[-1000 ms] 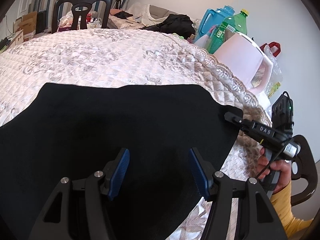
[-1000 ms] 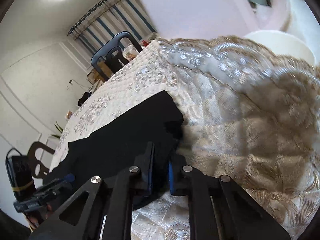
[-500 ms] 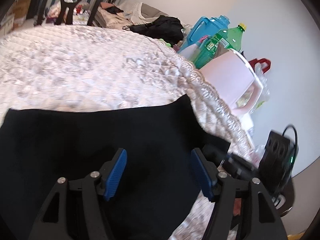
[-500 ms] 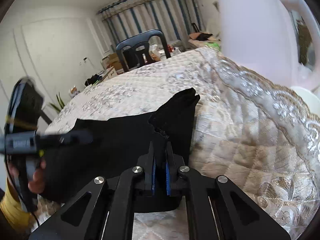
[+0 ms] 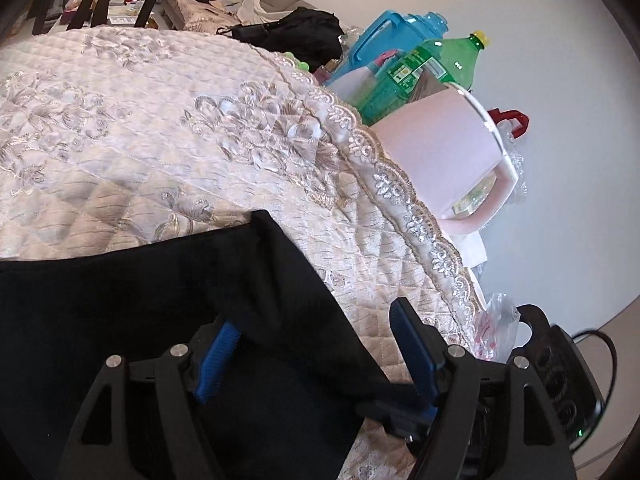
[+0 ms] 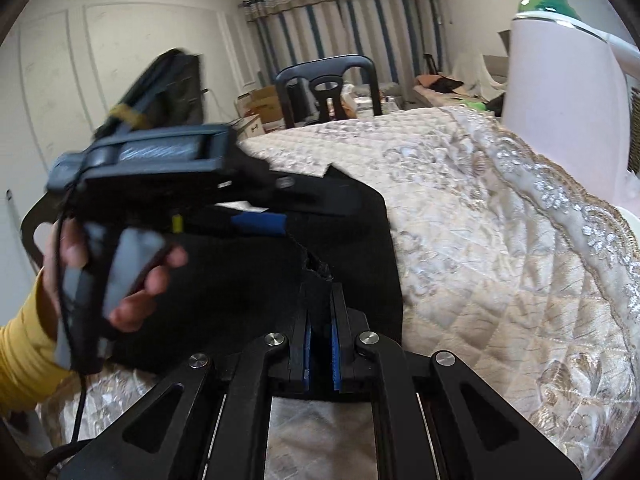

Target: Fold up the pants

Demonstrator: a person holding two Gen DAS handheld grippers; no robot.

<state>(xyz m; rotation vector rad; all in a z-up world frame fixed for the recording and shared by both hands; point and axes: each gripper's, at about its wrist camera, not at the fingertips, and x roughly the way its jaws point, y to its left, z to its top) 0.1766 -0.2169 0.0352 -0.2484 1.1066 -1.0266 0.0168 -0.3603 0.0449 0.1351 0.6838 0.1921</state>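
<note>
- right gripper [image 6: 320,344]: pads clamped on a fold of black pants [image 6: 344,236], fabric bunched at 12 o'clock of the tips.
- left gripper [image 5: 310,354]: jaws opening, wide apart; pants [image 5: 120,304] lie under and between the pads, not pinched.
- pants spread on quilted tablecloth [image 5: 140,120], at its near edge.
- Only the right wrist view shows the left hand [image 6: 132,280] with yellow sleeve [image 6: 24,352] at 9 o'clock.
- Only the left wrist view shows blue jug [image 5: 384,40] at 1 o'clock; the green bottle [image 5: 424,72] shows in both.
</note>
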